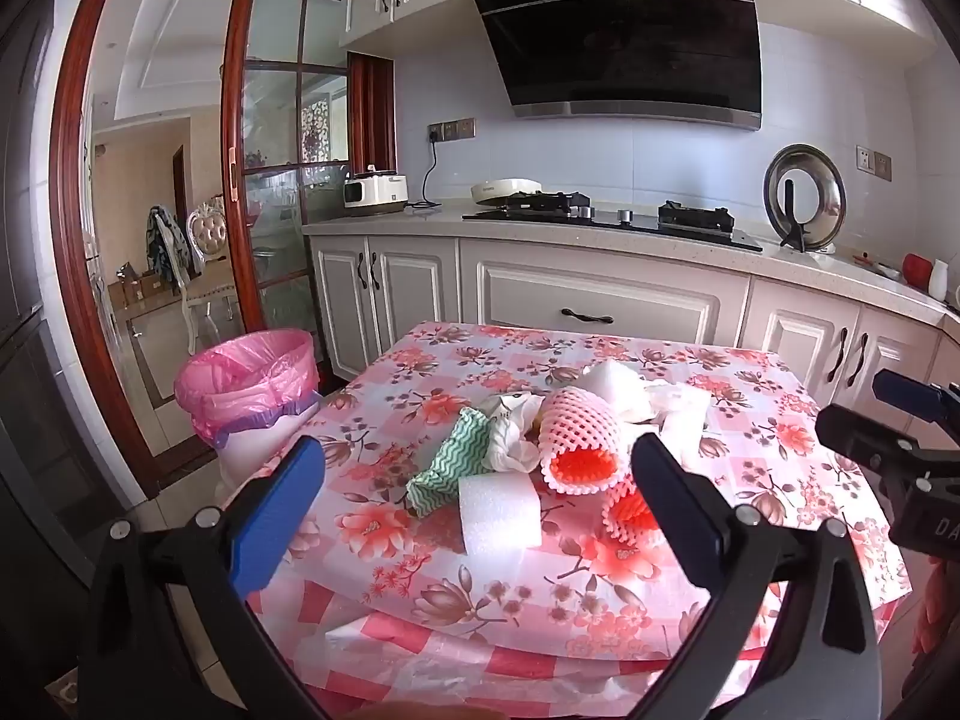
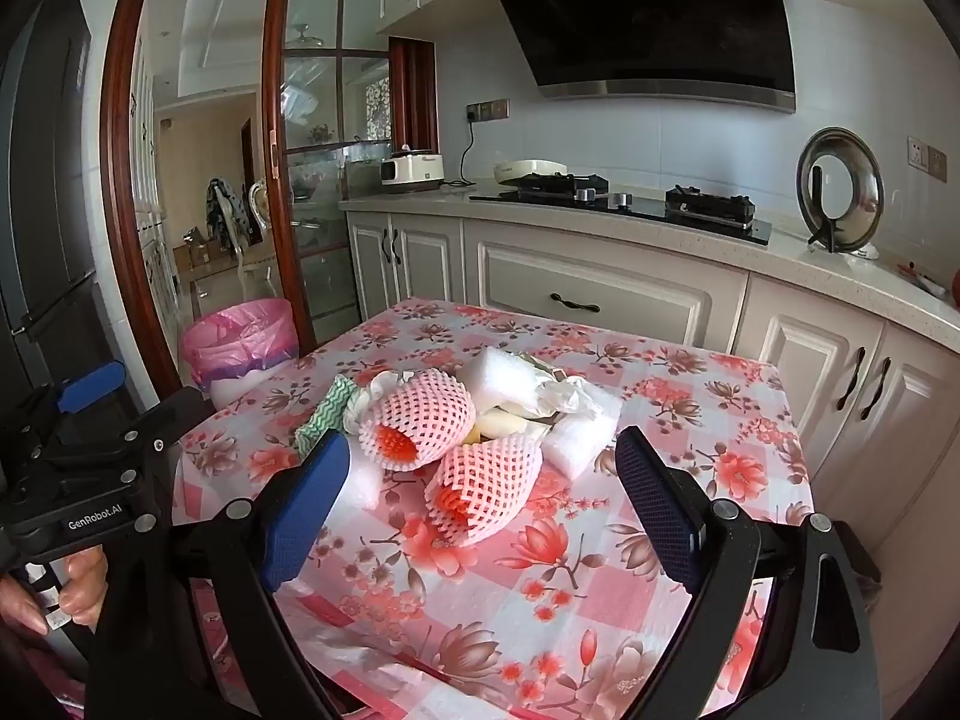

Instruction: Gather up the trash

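Note:
A heap of trash lies mid-table on the floral tablecloth (image 1: 600, 588): two pink foam fruit nets (image 1: 579, 432) (image 2: 486, 489), white foam blocks (image 1: 499, 515) (image 2: 579, 429), a green zigzag cloth (image 1: 453, 462) (image 2: 324, 414) and crumpled white wrappers (image 1: 510, 447). My left gripper (image 1: 477, 471) hovers open above the near side of the heap, with nothing between its blue pads. My right gripper (image 2: 483, 468) also stands open, short of the nearer net, touching nothing. A bin with a pink liner (image 1: 252, 384) (image 2: 240, 339) stands on the floor left of the table.
Behind the table runs a counter with white cabinets (image 1: 600, 294), a gas hob (image 1: 612, 216), a cooker (image 1: 375, 189) and a pot lid on a stand (image 1: 804, 195). A glass sliding door (image 1: 282, 180) opens at the left. A hand (image 2: 78, 588) holds the left gripper's handle.

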`<state>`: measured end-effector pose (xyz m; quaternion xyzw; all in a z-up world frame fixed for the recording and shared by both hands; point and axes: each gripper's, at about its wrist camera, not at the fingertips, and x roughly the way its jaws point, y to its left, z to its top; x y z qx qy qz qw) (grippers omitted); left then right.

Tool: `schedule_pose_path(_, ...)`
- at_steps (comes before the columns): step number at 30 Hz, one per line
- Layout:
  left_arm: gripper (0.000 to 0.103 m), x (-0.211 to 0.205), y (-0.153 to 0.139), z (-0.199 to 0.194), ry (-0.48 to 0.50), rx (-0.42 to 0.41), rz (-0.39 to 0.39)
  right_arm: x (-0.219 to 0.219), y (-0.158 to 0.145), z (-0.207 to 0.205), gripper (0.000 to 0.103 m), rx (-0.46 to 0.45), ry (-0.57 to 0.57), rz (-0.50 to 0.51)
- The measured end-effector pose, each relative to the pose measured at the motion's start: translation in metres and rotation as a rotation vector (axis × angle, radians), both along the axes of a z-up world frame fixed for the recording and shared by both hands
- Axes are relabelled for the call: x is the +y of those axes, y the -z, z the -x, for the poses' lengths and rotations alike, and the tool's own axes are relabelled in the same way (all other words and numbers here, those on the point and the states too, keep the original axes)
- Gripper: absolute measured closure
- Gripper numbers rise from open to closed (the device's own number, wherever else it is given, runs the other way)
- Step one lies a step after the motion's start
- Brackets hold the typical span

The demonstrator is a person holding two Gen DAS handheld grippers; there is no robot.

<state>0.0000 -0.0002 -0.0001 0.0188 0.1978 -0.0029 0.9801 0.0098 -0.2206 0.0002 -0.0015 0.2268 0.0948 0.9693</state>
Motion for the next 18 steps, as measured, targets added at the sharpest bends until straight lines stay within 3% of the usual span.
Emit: schedule_pose_path(18,0.004,-0.0003,-0.0001,0.0001,-0.001,-0.003,0.000,-0.0018,-0.0010,0.0018,0.018,-0.007,-0.003,-0.011)
